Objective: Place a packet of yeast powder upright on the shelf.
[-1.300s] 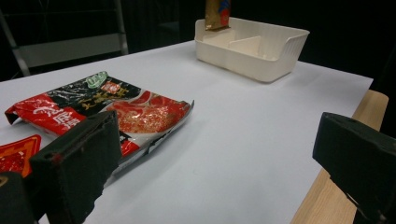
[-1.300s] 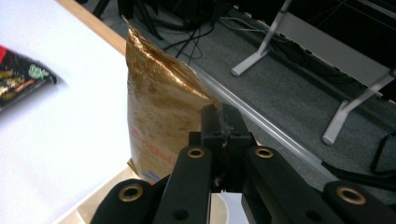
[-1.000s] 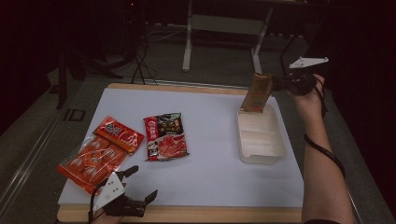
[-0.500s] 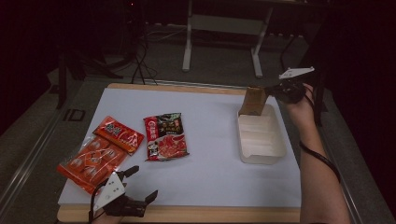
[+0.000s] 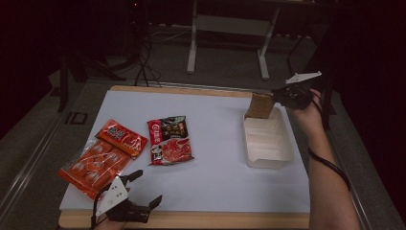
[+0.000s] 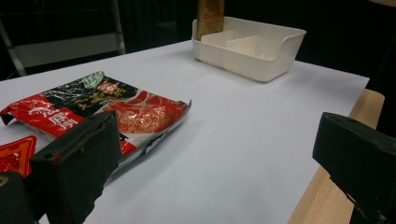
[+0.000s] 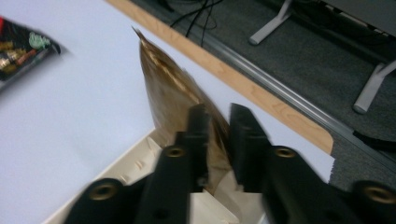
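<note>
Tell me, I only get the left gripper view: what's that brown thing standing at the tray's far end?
Observer: A brown packet, upright in the far compartment of the tray, with the right gripper at it.
Operator: Is it being squeezed?
Observer: No. The jaws have just been opening; the packet stands between them with a gap at one side.
Operator: What lies beyond the red-black packet?
Observer: An orange packet and, touching it, a bigger orange bag, both to its left in the high view.
</note>
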Demonstrator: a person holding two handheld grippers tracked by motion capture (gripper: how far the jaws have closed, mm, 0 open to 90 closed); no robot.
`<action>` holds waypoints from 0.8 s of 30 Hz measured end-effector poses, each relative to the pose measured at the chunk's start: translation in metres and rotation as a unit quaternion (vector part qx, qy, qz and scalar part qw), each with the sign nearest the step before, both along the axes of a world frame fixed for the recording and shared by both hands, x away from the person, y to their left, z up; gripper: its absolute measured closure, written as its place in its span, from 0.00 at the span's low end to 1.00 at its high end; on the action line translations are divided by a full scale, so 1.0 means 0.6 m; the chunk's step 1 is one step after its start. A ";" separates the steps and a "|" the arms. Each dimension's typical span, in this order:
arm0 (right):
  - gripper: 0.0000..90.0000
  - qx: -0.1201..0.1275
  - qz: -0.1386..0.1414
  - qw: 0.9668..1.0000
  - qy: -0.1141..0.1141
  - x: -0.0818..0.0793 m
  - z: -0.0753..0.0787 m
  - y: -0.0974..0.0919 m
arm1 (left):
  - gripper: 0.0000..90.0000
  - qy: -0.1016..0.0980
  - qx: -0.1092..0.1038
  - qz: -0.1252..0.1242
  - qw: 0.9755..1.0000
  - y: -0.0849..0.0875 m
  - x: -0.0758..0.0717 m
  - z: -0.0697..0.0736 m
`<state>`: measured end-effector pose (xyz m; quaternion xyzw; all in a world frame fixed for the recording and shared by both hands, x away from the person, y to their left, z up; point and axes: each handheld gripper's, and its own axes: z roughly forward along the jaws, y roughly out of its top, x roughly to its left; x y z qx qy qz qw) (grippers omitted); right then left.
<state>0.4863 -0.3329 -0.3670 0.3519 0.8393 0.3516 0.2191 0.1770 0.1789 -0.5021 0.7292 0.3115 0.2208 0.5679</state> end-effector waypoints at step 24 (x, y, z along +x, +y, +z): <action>0.14 0.139 0.031 0.989 -0.031 -0.105 0.026 0.017 | 0.02 -0.002 0.000 -0.006 1.000 -0.006 0.002 0.002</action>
